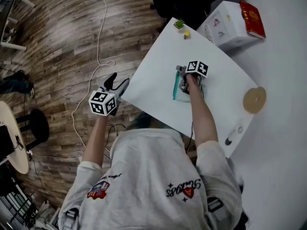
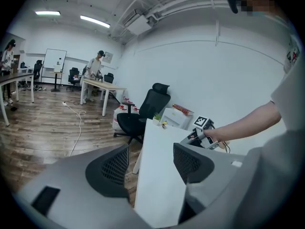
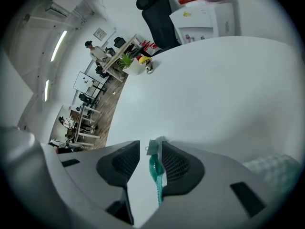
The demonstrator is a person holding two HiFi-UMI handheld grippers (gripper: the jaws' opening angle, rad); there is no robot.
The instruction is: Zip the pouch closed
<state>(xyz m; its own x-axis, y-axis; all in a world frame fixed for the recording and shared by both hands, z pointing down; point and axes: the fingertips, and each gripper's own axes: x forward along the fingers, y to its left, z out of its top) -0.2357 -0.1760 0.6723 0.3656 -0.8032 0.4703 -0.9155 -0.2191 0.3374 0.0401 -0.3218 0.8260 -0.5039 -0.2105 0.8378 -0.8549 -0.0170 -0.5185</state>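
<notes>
The pouch (image 1: 175, 87) lies on the white table (image 1: 158, 61), showing as a thin teal strip. My right gripper (image 1: 182, 79) points down over its far end. In the right gripper view the teal zipper edge (image 3: 155, 168) runs between the jaws of the right gripper (image 3: 150, 146) and rests against the right finger (image 3: 177, 165); a gap remains on the left side, so the pads do not clamp it. My left gripper (image 1: 118, 82) hangs over the floor beside the table's left edge. The left gripper (image 2: 151, 151) is open and holds nothing.
A white box (image 1: 225, 25) with a red book (image 1: 253, 19) on top stands at the table's far corner, near a small plant (image 1: 179, 24) and a yellow object (image 1: 186, 34). A round tan disc (image 1: 254, 99) lies to the right. A cable (image 1: 91, 75) runs across the wooden floor.
</notes>
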